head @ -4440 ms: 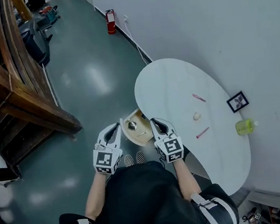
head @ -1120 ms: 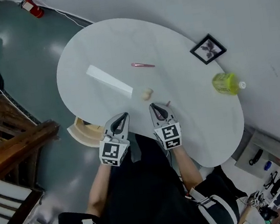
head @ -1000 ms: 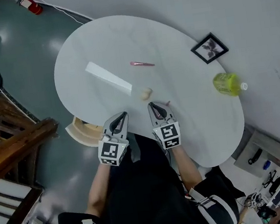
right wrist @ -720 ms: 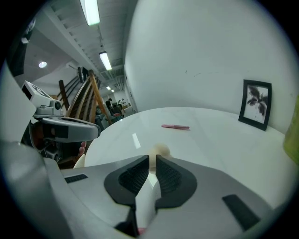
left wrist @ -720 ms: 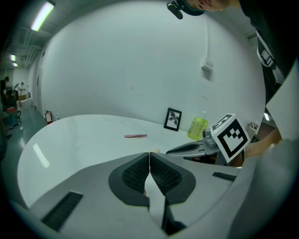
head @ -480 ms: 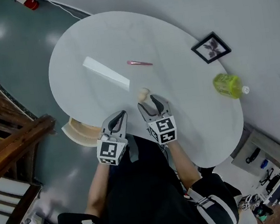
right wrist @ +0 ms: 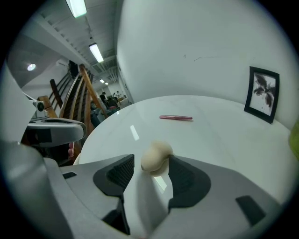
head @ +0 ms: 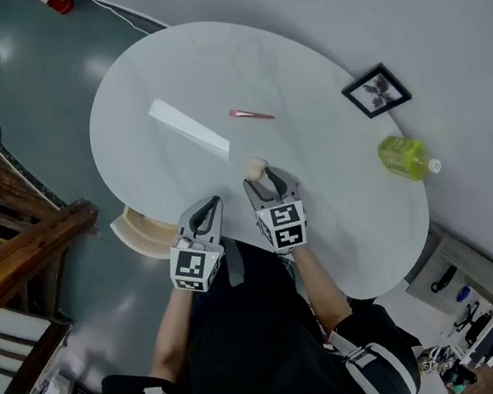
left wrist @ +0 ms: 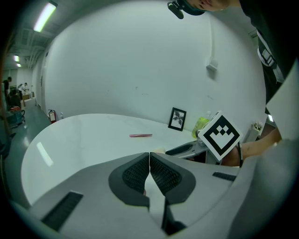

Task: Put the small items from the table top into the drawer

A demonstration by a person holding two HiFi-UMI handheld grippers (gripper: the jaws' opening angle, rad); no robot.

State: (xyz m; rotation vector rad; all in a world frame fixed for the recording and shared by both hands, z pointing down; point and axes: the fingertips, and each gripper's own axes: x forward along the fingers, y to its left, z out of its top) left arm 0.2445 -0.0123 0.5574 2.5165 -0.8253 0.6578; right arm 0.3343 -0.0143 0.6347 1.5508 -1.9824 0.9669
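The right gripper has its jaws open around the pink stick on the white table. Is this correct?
Not quite. The right gripper view shows the jaws of the right gripper, which have just been opening, open around the cream lump, not the pink stick; that stick lies farther off on the white table.

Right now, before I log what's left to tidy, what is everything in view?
table: one, white, oval, against the wall
lump: one, cream, on the table between the right gripper's jaws
stick: one, pink, mid-table
picture frame: one, black, at the table's wall side
bottle: one, yellow-green, near the frame
drawer: one, pale wood, open at the table's edge
fire extinguisher: one, red, on the floor by the wall
stairs: brown wood, beside the table
left gripper: grey, jaws together, at the table's near edge
right gripper: grey, jaws apart and just been opening, lump between them
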